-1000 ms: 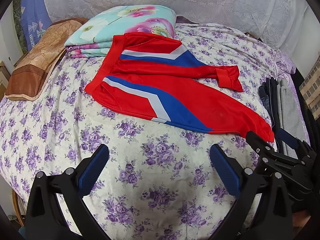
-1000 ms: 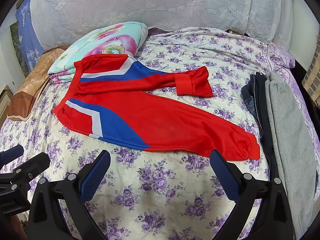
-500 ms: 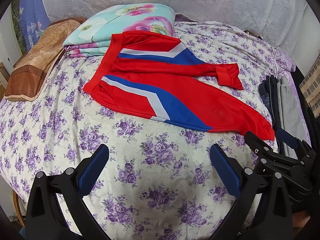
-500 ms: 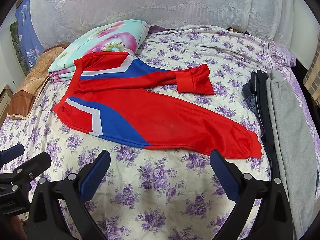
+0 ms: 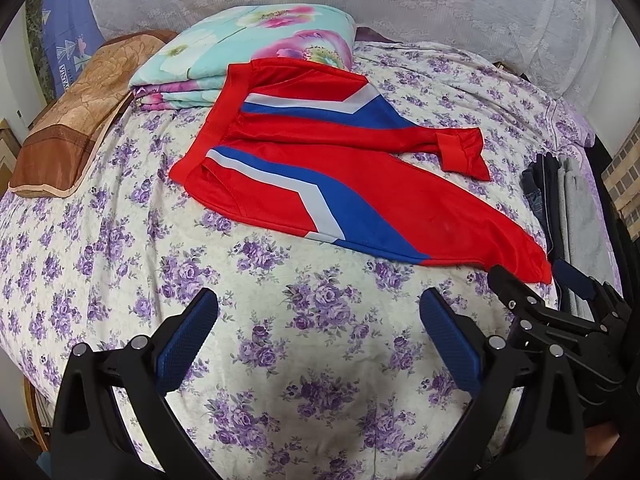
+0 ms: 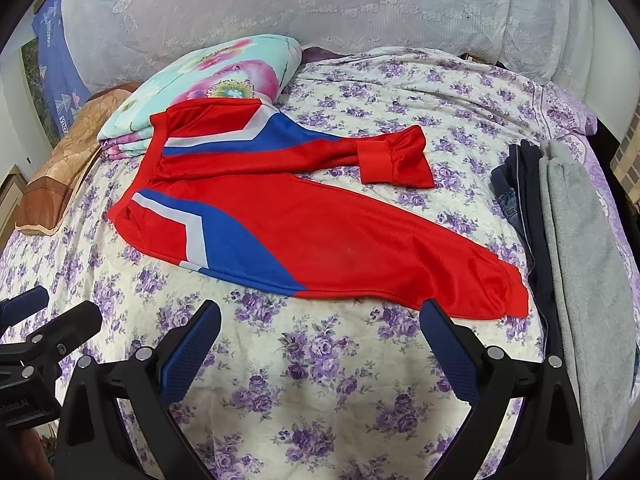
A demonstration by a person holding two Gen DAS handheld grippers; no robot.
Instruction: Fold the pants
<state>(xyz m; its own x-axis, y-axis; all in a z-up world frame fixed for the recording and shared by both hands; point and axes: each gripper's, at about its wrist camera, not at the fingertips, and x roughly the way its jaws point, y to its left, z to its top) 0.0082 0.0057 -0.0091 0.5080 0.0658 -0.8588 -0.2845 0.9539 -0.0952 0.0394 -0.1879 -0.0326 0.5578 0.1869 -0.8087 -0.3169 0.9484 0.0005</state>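
Observation:
Red pants point(image 5: 340, 168) with blue and white stripes lie spread on the bed, waistband to the left, legs running right. They also show in the right wrist view point(image 6: 304, 224). The far leg's cuff point(image 6: 394, 160) is folded back on itself. The near leg's cuff point(image 6: 500, 292) lies just beyond my right gripper's right finger. My left gripper point(image 5: 318, 330) is open and empty above the sheet, short of the pants. My right gripper point(image 6: 320, 334) is open and empty, close to the near leg's lower edge.
A floral purple bedsheet point(image 5: 304, 360) covers the bed. A folded floral quilt point(image 5: 248, 56) and a brown pillow point(image 5: 76, 112) lie at the back left. A pile of dark and grey clothes point(image 6: 576, 240) lies along the right edge. A lace curtain hangs behind.
Both grippers have moved slightly forward toward the pants, so the pants sit a little lower and nearer in both views. Both stay open.

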